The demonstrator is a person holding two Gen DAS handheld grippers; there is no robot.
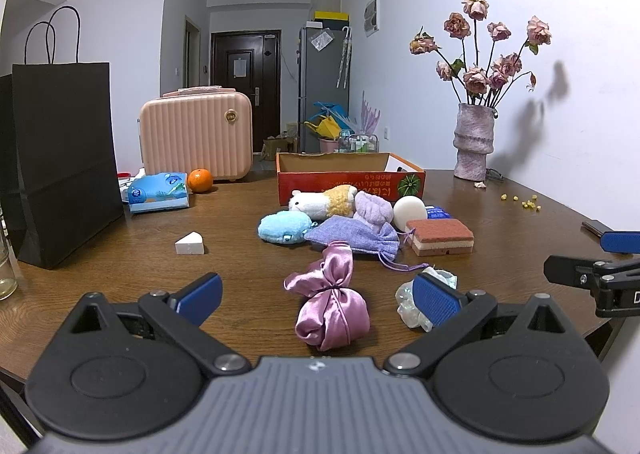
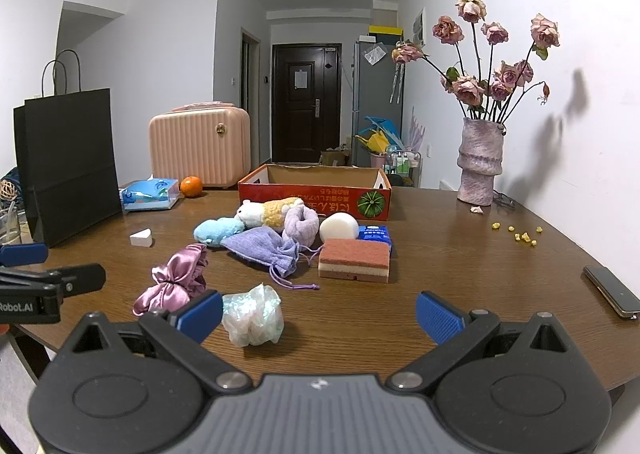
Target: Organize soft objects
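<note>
Soft things lie on the brown table in front of an open red cardboard box [image 1: 350,178] [image 2: 314,196]: a pink satin pouch [image 1: 332,302] [image 2: 176,282], an iridescent scrunchie [image 2: 254,314] [image 1: 406,300], a purple drawstring bag [image 1: 356,234] [image 2: 264,244], a blue plush [image 1: 284,227] [image 2: 218,230], a hamster plush [image 1: 324,202] [image 2: 266,210], a lilac headband [image 1: 374,208] [image 2: 300,224], a white round sponge [image 1: 409,211] [image 2: 339,227] and a pink scouring sponge [image 1: 442,237] [image 2: 354,260]. My left gripper [image 1: 316,294] is open around the satin pouch. My right gripper [image 2: 320,314] is open, the scrunchie by its left finger.
A black paper bag [image 1: 60,158] [image 2: 68,162], tissue pack [image 1: 158,192], orange [image 1: 200,179], pink case [image 1: 196,132] and white wedge [image 1: 190,244] sit left. A vase of dried roses [image 1: 474,140] [image 2: 480,162] stands at the right wall. A phone [image 2: 610,290] lies at the right edge.
</note>
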